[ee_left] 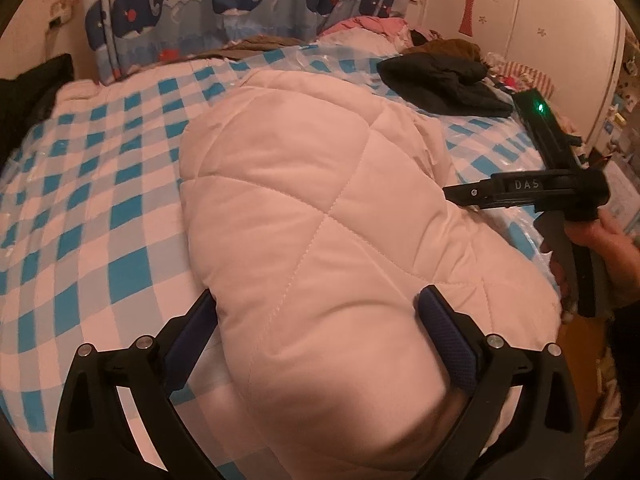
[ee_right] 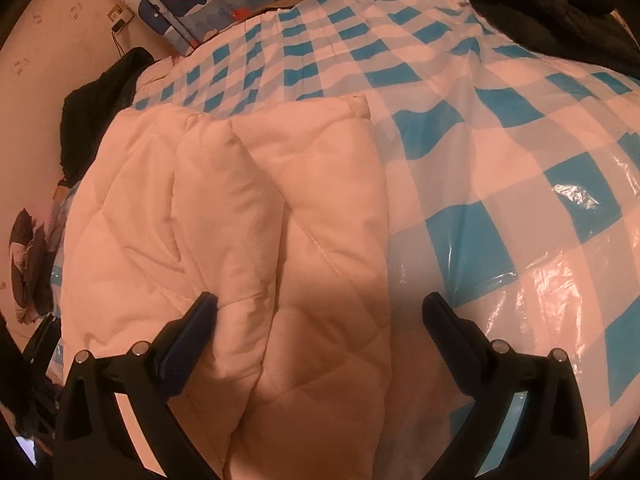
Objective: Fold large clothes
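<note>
We have the white quilted coat [ee_left: 320, 216] already folded into a thick bundle on the checked sheet [ee_left: 80, 200]. Left gripper [ee_left: 316, 320]: fingers wide, bundle's near end bulging up between them, fabric against both pads [ee_left: 444, 336], but no pinch that we can see. Right gripper [ee_right: 320, 320]: fingers also wide, nothing held; the coat's stacked folds [ee_right: 248, 208] sit under and ahead of its left finger, bare sheet under the right finger. From the left view the right gripper [ee_left: 460, 194] sits at the bundle's right edge, held by a hand [ee_left: 600, 248].

Status, our read: main folds done, layers stacked in rough thirds. Left to do: maybe square up the edges or one last half-fold. Dark clothes [ee_left: 444, 80] lie well beyond the fingers, apparently unfolded.
</note>
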`<state>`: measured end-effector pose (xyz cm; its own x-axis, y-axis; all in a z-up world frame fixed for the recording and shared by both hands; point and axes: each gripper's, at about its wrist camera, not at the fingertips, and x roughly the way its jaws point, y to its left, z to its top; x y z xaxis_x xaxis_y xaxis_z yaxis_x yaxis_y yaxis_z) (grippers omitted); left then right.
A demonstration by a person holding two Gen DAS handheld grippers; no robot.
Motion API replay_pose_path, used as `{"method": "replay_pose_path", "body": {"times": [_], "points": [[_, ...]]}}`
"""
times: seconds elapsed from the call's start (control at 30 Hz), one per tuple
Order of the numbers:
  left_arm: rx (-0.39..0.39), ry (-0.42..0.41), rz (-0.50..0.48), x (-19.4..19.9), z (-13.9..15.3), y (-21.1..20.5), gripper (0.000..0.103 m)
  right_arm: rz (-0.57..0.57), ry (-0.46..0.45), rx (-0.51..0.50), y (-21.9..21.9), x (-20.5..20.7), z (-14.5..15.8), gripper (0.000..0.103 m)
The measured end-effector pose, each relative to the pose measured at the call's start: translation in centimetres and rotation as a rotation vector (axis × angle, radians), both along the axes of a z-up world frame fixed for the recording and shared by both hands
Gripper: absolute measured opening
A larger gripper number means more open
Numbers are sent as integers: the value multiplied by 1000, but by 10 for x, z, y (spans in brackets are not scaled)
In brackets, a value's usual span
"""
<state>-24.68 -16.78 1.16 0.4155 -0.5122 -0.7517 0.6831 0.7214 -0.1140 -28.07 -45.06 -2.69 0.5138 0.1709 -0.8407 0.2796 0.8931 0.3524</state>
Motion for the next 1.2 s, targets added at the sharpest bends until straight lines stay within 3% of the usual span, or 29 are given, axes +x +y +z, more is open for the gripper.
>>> {"method": "replay_pose_path", "body": {"times": [0.1,0.17,0.27,0.37,0.43,0.5,0.57,0.6,0.7,0.83,0.97,1.0,1.03,1.2], "points": [[-104,127,-2,24,-1,16,95,11,3,-34,4,1,3,97],[-133,188,12,36,-6,21,95,21,9,-79,9,3,8,97],[-56,121,-12,25,-10,5,96,24,14,-108,12,4,8,97],[-45,112,-16,25,-12,1,96,7,20,-47,3,-1,7,97],[-74,155,-28,34,-13,7,97,-8,-3,-61,0,-8,16,97],[-117,210,-28,44,-18,14,97,-22,-8,-143,8,-13,22,97],[-168,271,-18,53,-26,18,97,-24,-9,-225,22,-10,20,97],[-180,289,-5,55,-31,14,97,-35,-9,-206,24,-6,11,97],[-148,225,4,48,-27,2,96,-76,-18,93,7,7,-29,98],[-105,26,-35,15,-5,-1,87,-80,-54,107,11,2,-24,98],[-76,-30,-28,10,10,11,83,-85,-78,104,33,8,-17,98],[-73,-36,-17,11,13,18,82,-62,-80,155,41,13,-18,97],[-70,-47,4,14,18,30,82,-51,-75,197,54,22,-21,97],[-25,-79,121,31,35,106,82,73,-86,207,138,79,-16,97]]}}
